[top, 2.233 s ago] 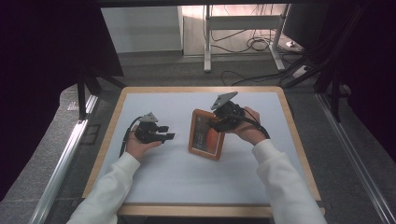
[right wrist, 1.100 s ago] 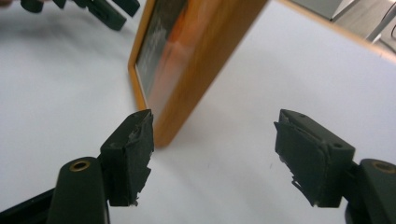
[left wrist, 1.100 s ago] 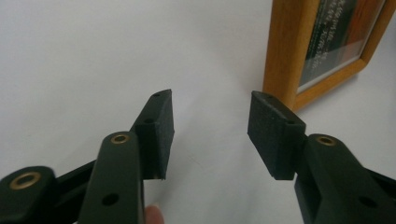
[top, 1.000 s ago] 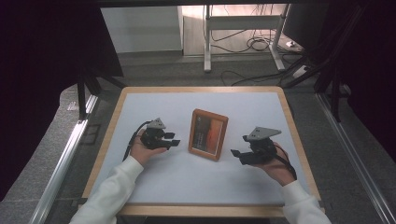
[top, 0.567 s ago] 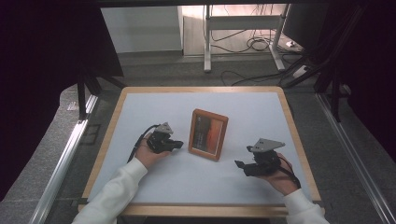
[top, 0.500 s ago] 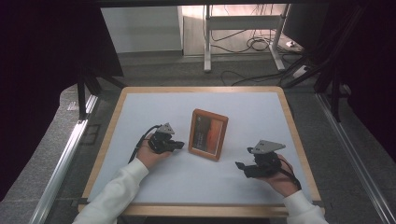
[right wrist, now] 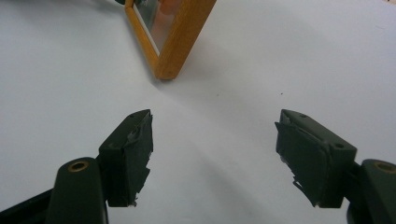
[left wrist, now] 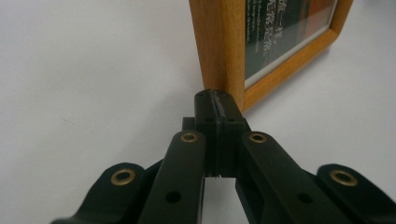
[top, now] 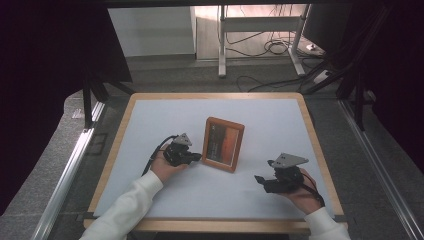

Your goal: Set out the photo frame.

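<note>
Standing upright near the middle of the white table [top: 150, 130], the wooden frame [top: 223, 144] faces the person, its glass showing a dark picture with an orange band. Seen from the high view, the left gripper [top: 196, 157] lies low on the table just left of the frame, held in the left hand [top: 165, 167], with its tips at the frame's lower left corner. In the left gripper view, its 2 jaws are pressed together with nothing between them, and their closed tip sits right at the frame's [left wrist: 224, 46] bottom corner; whether it actually touches the wood I cannot tell. The glass pane [left wrist: 285, 28] in that view shows pale lettering on a dark ground. The right gripper [top: 260, 179] sits well apart from the frame, toward the table's near right corner, held in the right hand [top: 300, 192], with a grey plate [top: 288, 160] on top. In the right gripper view, its 2 jaws are spread wide and hold nothing, with bare white table [right wrist: 224, 154] between them; their black pads [right wrist: 135, 149] look frayed at the edges. Beyond them, the frame's [right wrist: 184, 37] lower corner rests on the table, clear of the jaws. A wooden border [top: 117, 145] rims the table, and cables [top: 272, 47] lie on the floor beyond it.
</note>
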`<state>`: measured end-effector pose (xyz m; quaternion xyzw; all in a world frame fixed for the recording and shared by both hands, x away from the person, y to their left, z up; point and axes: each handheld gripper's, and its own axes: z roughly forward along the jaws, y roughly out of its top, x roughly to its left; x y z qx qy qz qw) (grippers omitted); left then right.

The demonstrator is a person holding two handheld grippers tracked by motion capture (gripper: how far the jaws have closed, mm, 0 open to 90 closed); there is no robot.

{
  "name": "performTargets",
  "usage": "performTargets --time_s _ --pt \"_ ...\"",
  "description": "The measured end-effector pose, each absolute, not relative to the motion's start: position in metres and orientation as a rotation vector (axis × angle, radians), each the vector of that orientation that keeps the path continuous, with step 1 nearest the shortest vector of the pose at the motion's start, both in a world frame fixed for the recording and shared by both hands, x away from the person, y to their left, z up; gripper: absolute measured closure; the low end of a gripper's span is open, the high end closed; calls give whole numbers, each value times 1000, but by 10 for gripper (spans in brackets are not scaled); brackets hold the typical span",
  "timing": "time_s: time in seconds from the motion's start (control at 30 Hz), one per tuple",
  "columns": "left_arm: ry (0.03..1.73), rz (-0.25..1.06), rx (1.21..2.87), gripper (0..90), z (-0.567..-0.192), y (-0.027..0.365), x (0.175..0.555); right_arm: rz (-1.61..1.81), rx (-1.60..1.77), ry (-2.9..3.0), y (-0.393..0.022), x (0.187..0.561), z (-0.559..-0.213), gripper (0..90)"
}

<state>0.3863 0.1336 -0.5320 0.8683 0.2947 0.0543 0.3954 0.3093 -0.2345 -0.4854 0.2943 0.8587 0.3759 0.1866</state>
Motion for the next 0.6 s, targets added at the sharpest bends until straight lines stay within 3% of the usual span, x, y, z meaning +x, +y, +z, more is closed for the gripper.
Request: performTargets --time_s 0.6 --pt "694 121 2220 900 -532 125 376 1049 842 2427 -236 311 -488 278"
